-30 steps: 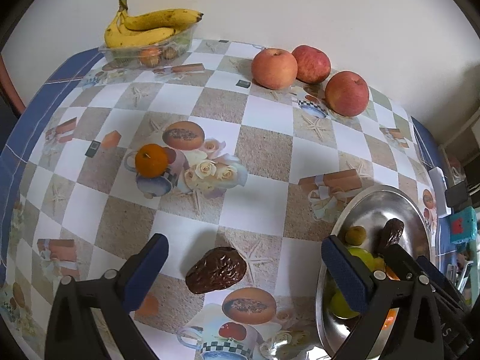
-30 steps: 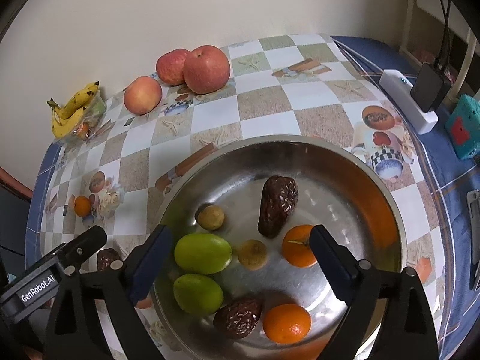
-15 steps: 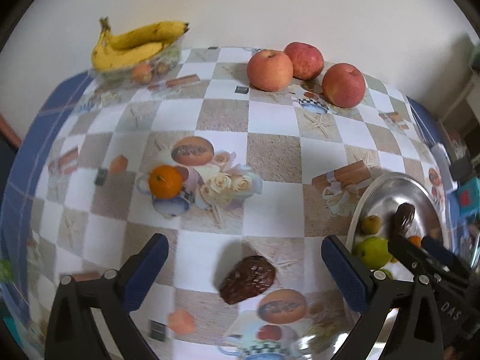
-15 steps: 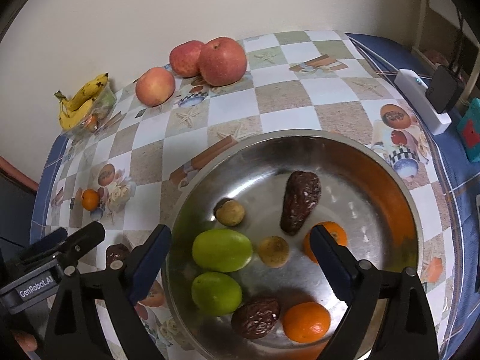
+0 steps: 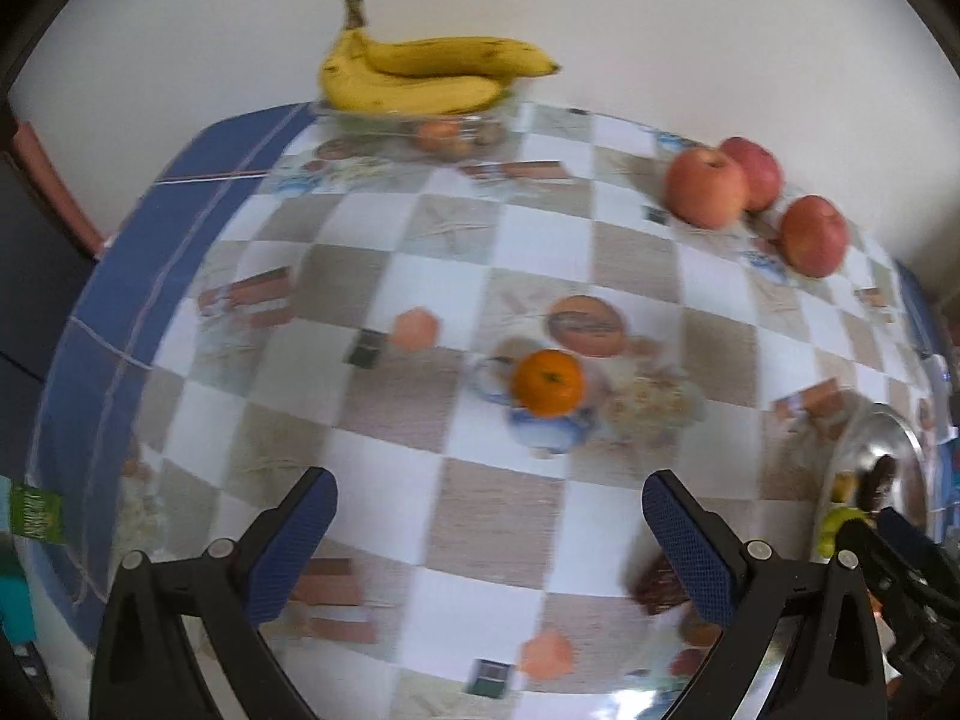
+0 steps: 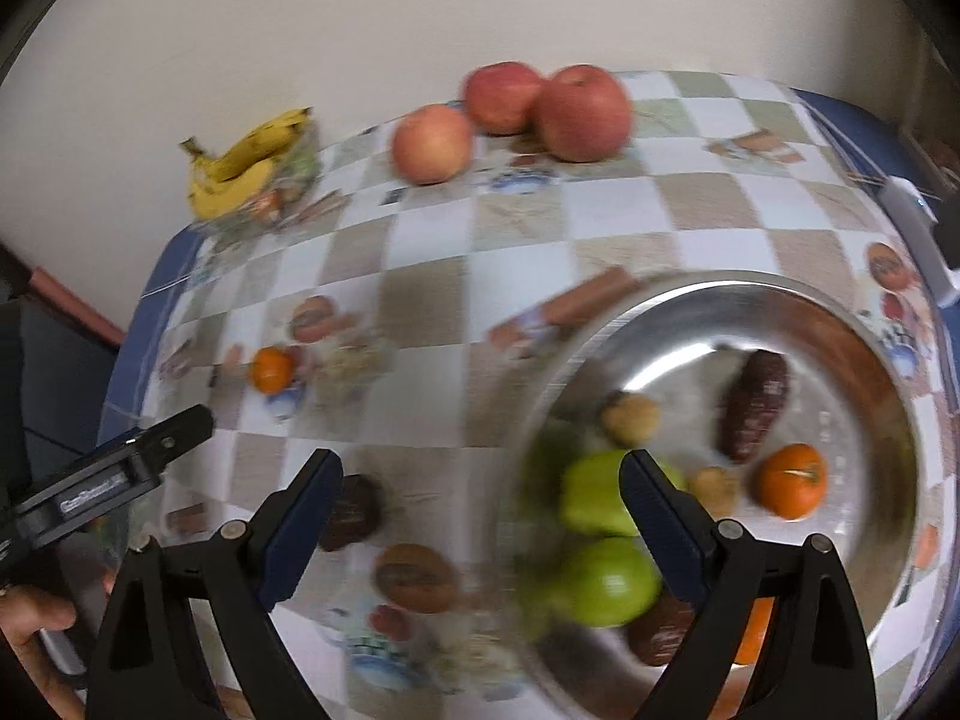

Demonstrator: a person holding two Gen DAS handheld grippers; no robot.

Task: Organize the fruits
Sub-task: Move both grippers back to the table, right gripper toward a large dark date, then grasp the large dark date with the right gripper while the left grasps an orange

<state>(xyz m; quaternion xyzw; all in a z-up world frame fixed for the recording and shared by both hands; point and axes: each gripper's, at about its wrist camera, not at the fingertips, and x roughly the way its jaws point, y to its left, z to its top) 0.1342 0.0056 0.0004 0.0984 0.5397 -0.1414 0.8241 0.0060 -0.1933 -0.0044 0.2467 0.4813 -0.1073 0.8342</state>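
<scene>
A small orange [image 5: 548, 382] sits on the checkered tablecloth ahead of my open, empty left gripper [image 5: 489, 525]; it also shows in the right wrist view [image 6: 272, 368]. A dark wrinkled date [image 6: 355, 512] lies on the cloth beside my right gripper's left finger; in the left wrist view it [image 5: 660, 583] is partly hidden by the right finger. My right gripper [image 6: 480, 504] is open and empty, over the left rim of the steel bowl [image 6: 690, 294]. The bowl holds two green fruits [image 6: 606, 582], oranges [image 6: 790, 480], dates [image 6: 753, 405] and small yellow fruits. The left gripper's body [image 6: 114, 474] shows at left.
Three apples [image 5: 708, 187] sit at the back right by the wall. Bananas [image 5: 420, 75] lie on a clear tray [image 5: 420, 126] of small fruits at the back. The table's blue edge [image 5: 120, 276] runs down the left. A white power strip [image 6: 912, 222] lies at far right.
My left gripper has swung left, so the orange is now ahead of it and the date has slid behind its right finger. My right gripper has moved left toward the bowl's rim and the date.
</scene>
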